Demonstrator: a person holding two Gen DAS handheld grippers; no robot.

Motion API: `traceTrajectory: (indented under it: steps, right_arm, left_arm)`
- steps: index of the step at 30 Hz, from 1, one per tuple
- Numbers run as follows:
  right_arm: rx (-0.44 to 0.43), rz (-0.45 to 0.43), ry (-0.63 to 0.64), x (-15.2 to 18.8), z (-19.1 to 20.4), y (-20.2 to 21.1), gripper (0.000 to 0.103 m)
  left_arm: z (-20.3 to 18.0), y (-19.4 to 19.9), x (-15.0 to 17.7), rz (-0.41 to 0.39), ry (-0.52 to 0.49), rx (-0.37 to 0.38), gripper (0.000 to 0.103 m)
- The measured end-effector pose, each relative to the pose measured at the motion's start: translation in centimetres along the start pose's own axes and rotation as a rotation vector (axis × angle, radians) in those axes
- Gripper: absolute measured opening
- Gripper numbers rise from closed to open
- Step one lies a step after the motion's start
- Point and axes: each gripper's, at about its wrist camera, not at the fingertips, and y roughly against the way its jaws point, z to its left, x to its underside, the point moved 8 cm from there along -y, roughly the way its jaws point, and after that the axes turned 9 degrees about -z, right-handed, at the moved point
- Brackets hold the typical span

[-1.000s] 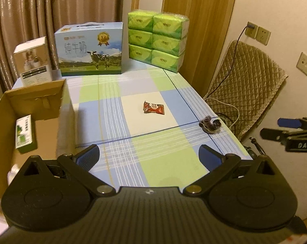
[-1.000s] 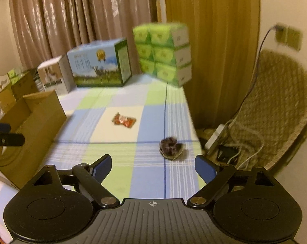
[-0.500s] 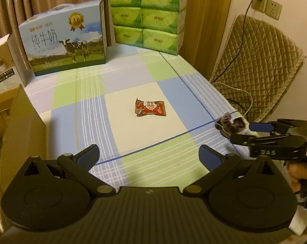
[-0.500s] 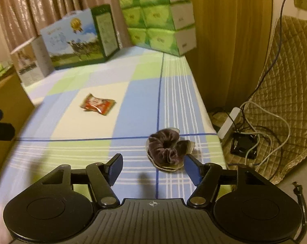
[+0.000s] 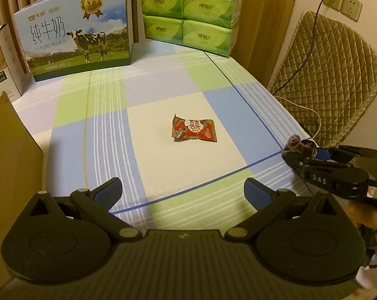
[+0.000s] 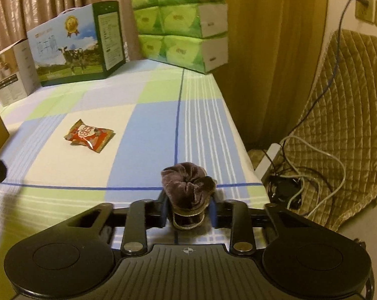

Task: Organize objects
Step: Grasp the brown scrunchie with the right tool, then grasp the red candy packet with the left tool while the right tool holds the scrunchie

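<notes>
Two loose things are left on the checked tablecloth (image 5: pixel 108 135), and you have hold of one of them. Your right gripper (image 6: pixel 188 212) has just been closing, and its jaws are now clenched on the brown scrunchie (image 6: pixel 187 187), which bulges up between the pads. From the left wrist view you can see it bunched at the tips of that gripper (image 5: pixel 292 153) near the table's edge. Whether it has left the cloth I cannot tell; it looks to sit at surface level, so count the grasp as made and the lift as not yet done.

Your left gripper (image 5: pixel 182 191) is released, jaws spread wide with nothing between them. The red snack packet (image 5: pixel 194 131) lies flat well ahead of those jaws, roughly on their centre line, untouched.

To the left of the left jaw stands the wall of a cardboard box (image 5: pixel 11 155). My guess is that this is where the loose things go, though its inside is out of sight here, so I cannot say what it holds.

As I judge it, you are early to midway: the scrunchie needs lifting and carrying across, and the packet needs picking up. The milk carton (image 5: pixel 78 32) and the green tissue packs (image 5: pixel 188 12) beyond the jaws look already in place.
</notes>
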Motion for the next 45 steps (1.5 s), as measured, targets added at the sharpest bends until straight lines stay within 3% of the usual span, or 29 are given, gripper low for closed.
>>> traceTrajectory:
  steps: [10,15,26,35,37,40,45]
  right_arm:
    - [-0.083,-0.035,-0.032,-2.8,0.8,-0.5,0.020]
    - [-0.112,-0.024,-0.034,-3.0,1.4,-1.6,0.020]
    - [-0.126,-0.016,-0.078,-3.0,1.9,-3.5,0.021]
    - [-0.123,-0.025,-0.101,-3.2,1.7,-3.8,0.020]
    - [-0.121,-0.024,-0.108,-3.2,1.6,-3.9,0.020]
    - [-0.118,-0.023,-0.109,-2.9,1.5,-3.9,0.020]
    - [-0.114,-0.022,-0.114,-2.9,1.6,-3.8,0.020]
  left_arm:
    - [0.0,-3.1,-2.0,-0.015,-0.031,-0.008,0.102]
    - [0.0,-5.4,-3.2,-0.040,-0.118,-0.027,0.101]
    - [-0.7,-11.4,-2.7,0.015,-0.315,-0.032,0.095]
    - [-0.7,-13.5,-3.5,-0.013,-0.328,-0.007,0.095]
    - [-0.9,-13.9,-4.0,-0.019,-0.321,0.004,0.089]
    - [-1.3,-14.2,-4.3,-0.010,-0.271,0.048,0.071]
    - [-2.3,-14.0,-4.2,0.002,-0.222,0.103,0.030]
